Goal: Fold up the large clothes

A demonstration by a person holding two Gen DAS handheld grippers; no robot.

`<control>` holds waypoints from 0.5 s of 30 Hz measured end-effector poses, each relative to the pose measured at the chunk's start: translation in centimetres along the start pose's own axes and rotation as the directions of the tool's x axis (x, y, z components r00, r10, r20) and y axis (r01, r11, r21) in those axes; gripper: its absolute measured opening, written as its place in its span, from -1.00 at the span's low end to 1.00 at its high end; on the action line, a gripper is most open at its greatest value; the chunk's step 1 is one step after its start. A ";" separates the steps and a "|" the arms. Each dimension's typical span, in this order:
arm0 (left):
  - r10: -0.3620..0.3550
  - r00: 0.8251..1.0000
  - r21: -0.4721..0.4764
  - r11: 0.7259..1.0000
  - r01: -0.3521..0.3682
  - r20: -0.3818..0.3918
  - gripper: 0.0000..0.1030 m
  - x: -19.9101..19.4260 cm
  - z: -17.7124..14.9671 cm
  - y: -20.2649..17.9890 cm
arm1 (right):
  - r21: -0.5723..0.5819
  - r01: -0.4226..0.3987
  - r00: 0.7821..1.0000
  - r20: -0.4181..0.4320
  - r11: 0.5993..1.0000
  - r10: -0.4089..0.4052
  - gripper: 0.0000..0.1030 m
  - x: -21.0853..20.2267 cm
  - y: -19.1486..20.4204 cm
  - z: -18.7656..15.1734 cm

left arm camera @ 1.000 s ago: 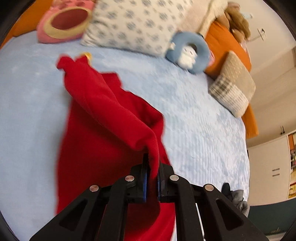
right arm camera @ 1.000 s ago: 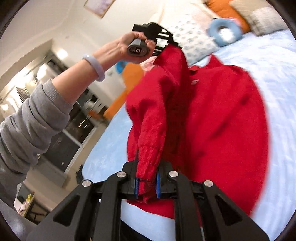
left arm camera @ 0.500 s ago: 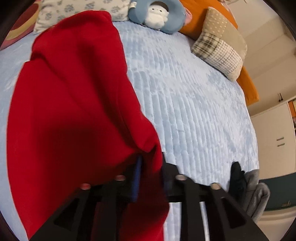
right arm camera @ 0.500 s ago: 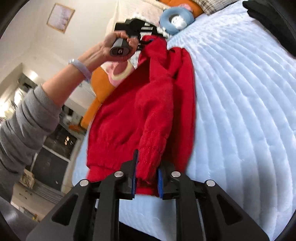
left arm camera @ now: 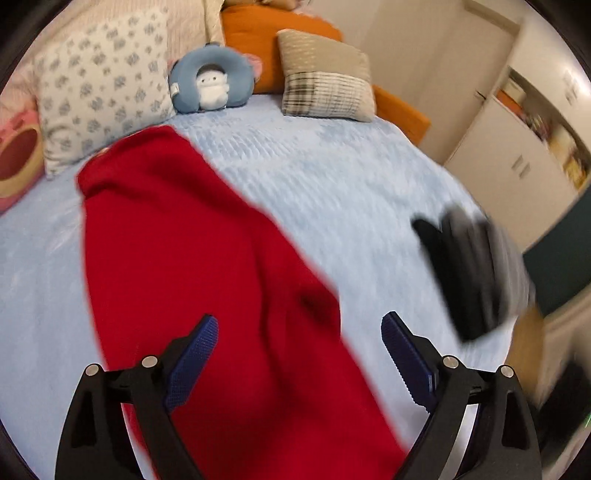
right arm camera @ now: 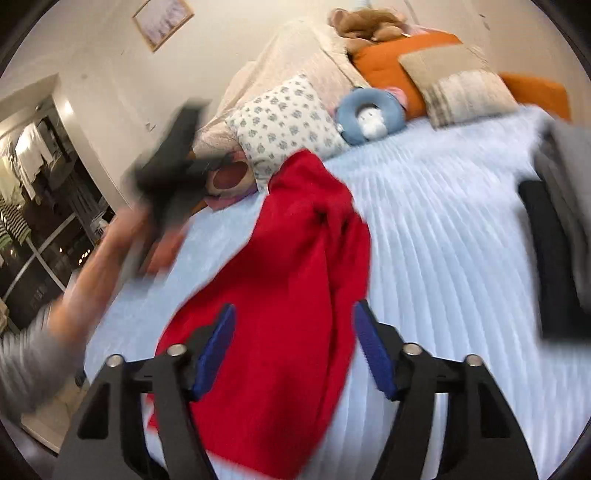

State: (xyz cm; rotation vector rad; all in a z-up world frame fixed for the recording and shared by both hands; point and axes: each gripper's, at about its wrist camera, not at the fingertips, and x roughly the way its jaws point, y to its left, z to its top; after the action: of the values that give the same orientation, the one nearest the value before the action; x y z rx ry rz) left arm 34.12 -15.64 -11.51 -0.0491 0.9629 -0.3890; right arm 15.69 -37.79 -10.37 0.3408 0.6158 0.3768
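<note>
Bedding, cushions and room behind you

You had a pale blue ribbed quilted bedspread (left arm camera: 332, 192) beneath everything, and at its head a white pillow printed with grey-blue flowers (left arm camera: 99, 88) leaned beside a round blue ring-shaped plush with a small white figure in its middle (left arm camera: 212, 86). Next to that you had a beige cushion with a plaid lower band (left arm camera: 325, 83) resting against a long orange bolster (left arm camera: 280, 33). A pink and red plush cushion (left arm camera: 16, 162) sat at the far edge, a brown stuffed toy (right arm camera: 364, 22) lay on top, and a framed picture (right arm camera: 162, 20) hung on the cream wall.
</note>
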 end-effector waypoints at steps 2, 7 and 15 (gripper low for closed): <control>0.048 0.999 0.058 0.997 -0.048 0.010 0.77 -1.0 -4.5 -1.0 | -0.026 -0.022 0.998 -0.054 0.999 0.020 0.07 3.7 0.4 2.8; 0.019 0.999 0.088 0.996 -0.016 -0.042 0.77 -0.8 -12.0 -1.7 | 0.040 -0.200 0.938 -0.279 0.979 0.203 0.03 14.8 3.1 6.8; -0.025 0.999 0.061 0.998 0.027 -0.041 0.77 -0.2 -15.1 -1.2 | 0.068 0.023 0.908 -0.418 0.997 0.007 -0.12 21.8 1.4 5.1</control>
State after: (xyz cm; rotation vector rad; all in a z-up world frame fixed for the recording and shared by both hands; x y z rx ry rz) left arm 21.42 -14.71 -19.77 0.0019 0.9898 -0.4449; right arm 34.94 -28.04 -16.59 0.3281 1.0546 0.4242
